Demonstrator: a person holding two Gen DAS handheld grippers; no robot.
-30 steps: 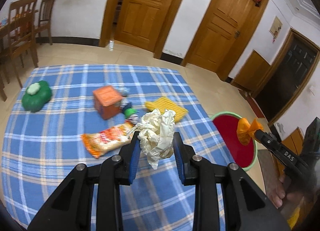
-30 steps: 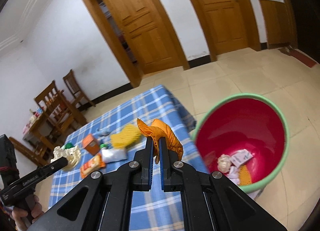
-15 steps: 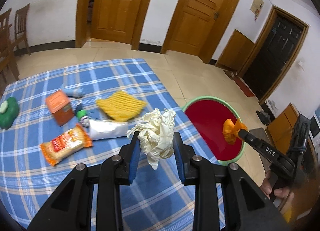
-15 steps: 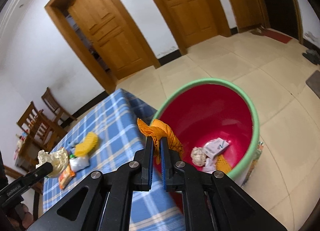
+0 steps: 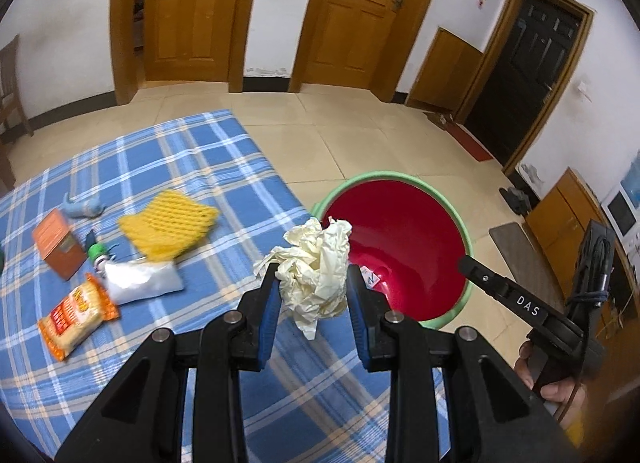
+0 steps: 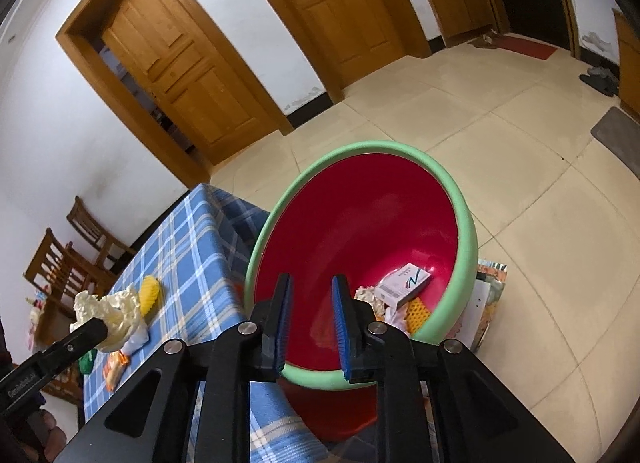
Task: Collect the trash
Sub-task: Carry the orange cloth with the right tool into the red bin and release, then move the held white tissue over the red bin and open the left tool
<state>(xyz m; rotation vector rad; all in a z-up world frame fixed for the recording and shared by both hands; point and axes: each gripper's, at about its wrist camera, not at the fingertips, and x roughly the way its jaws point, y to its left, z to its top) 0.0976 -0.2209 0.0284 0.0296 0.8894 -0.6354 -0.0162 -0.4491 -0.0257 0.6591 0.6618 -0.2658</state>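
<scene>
Over the green-rimmed red plastic basin [image 6: 466, 223], the right gripper [image 6: 312, 317] has just been opening with nothing between its fingers, so the left gripper [image 5: 313, 295], clamped on the crumpled cream paper wad [image 5: 316, 263], should clear the rim before letting go

The room is evenly bright, with soft daylight and only weak shadows. Both fisheye views bend the doors [image 5: 192, 15] strongly and go black at the corners. The yellow foam net [image 5: 170, 223] looks slightly blurred.
</scene>
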